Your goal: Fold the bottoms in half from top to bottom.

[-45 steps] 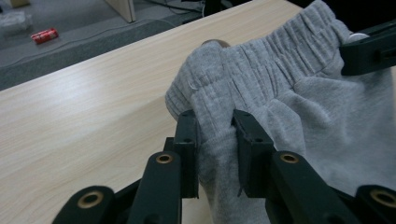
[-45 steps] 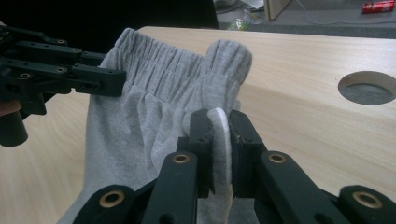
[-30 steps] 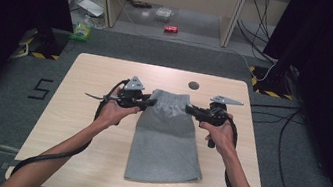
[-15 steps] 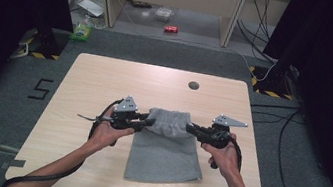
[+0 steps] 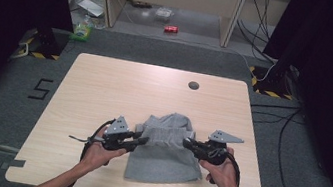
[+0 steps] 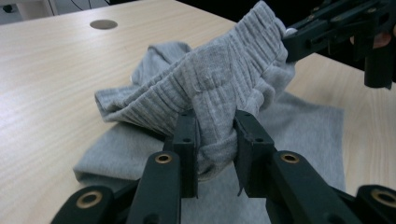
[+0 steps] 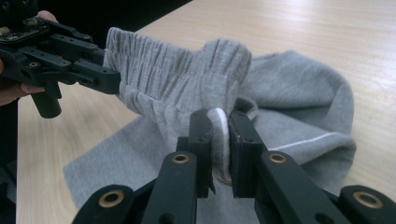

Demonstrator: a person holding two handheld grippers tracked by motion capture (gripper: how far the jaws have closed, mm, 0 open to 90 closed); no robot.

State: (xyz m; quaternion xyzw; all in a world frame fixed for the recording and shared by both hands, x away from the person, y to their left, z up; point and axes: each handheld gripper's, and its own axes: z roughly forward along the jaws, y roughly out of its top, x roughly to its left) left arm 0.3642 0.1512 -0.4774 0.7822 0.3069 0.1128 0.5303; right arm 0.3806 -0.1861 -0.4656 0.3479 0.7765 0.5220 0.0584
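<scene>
A grey knit garment [image 5: 165, 151] with a ribbed elastic waistband lies on the wooden table [image 5: 104, 89], folded over itself near the front edge. My left gripper [image 5: 141, 139] is shut on the waistband's left end; its jaws pinch a bunched fold of the garment [image 6: 219, 93] in the left gripper view. My right gripper [image 5: 187, 142] is shut on the waistband's right end, the garment [image 7: 182, 79] pressed between its pads. The waistband hangs stretched between both grippers, a little above the lower half of the garment. The other hand's gripper shows at the far edge of each gripper view.
A small round dark hole [image 5: 193, 85] sits near the table's far edge. Cables [image 5: 276, 121] trail on the grey floor to the right. Beyond the table stands a cabinet with clutter beneath, including a red can [image 5: 170, 29]. Dark curtains flank both sides.
Both grippers have pulled the waistband toward the table's near edge and lower, folding the garment's top half over its bottom half. The garment now looks shorter and bunched.
</scene>
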